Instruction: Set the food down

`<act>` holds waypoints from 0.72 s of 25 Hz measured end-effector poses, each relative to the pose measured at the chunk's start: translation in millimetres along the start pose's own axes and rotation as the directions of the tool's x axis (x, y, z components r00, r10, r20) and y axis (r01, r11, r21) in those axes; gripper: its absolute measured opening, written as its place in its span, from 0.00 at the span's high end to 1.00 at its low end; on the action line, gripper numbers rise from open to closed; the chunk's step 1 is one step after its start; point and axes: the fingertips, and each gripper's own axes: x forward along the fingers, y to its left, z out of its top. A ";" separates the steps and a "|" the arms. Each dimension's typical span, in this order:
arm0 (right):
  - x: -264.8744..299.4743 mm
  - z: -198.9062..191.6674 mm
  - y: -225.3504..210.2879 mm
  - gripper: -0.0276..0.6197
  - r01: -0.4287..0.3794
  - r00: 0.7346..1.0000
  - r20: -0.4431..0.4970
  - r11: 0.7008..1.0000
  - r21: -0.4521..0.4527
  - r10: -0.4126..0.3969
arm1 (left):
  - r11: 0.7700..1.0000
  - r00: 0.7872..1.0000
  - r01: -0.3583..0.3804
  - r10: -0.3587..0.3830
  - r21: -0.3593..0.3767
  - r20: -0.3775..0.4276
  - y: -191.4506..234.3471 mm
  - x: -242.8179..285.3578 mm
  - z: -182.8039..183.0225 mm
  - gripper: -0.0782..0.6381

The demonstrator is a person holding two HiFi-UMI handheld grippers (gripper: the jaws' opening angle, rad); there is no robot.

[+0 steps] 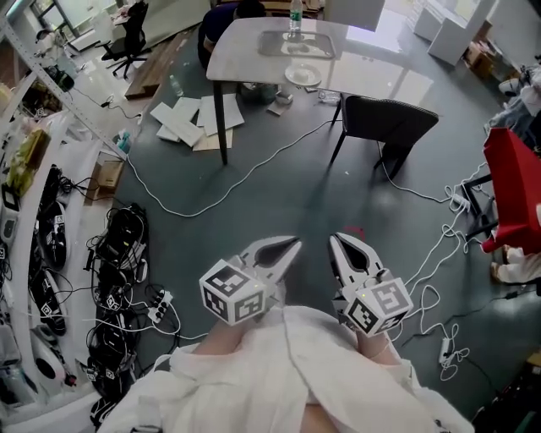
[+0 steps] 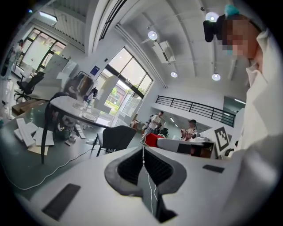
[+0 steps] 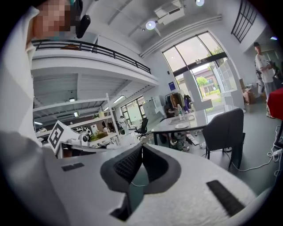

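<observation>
Both grippers point side by side across the grey floor toward a white table (image 1: 245, 51), with no food in either. The left gripper (image 1: 293, 243) has its jaws pressed together on nothing, and the right gripper (image 1: 336, 240) is likewise closed and empty, as each gripper's own view confirms. The only dishes in sight are on the table, well apart from the person and straight ahead: a small white plate (image 1: 303, 75) near the table's near edge and a bottle (image 1: 294, 15) on a tray behind it. Whether the plate carries any food is too small to tell. The plate lies almost on the line running between the two grippers, a touch toward the left one, so neither hand looks clearly nearer. A dark chair (image 1: 389, 123) stands at the table's near right side, on the right gripper's way in, which suggests the left side offers the freer approach.
</observation>
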 end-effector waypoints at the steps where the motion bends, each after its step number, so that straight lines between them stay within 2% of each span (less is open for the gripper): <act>1: 9.7 7.7 -7.3 0.95 0.005 1.000 0.010 1.000 -0.001 -0.005 | 1.000 1.000 0.002 -0.002 0.006 0.003 10.2 6.3 9.0 0.86; 7: 85.2 44.0 -34.0 0.95 0.045 0.999 0.024 0.999 -0.013 -0.044 | 1.000 1.000 0.007 -0.007 0.029 0.010 79.7 36.2 65.8 0.86; 11: 136.7 57.9 -47.7 0.95 0.064 0.998 0.029 0.998 -0.011 -0.064 | 0.997 0.999 0.050 -0.049 0.058 -0.021 123.1 56.3 93.0 0.86; 15: 177.5 70.7 -66.9 0.95 0.086 0.996 0.029 0.996 0.008 -0.086 | 0.993 0.994 0.095 -0.091 0.075 -0.053 150.0 76.0 113.6 0.86; 18: 195.6 77.5 -71.3 0.95 0.086 0.996 0.018 0.996 0.000 -0.086 | 0.991 0.994 0.097 -0.092 0.091 -0.062 167.6 86.5 124.3 0.86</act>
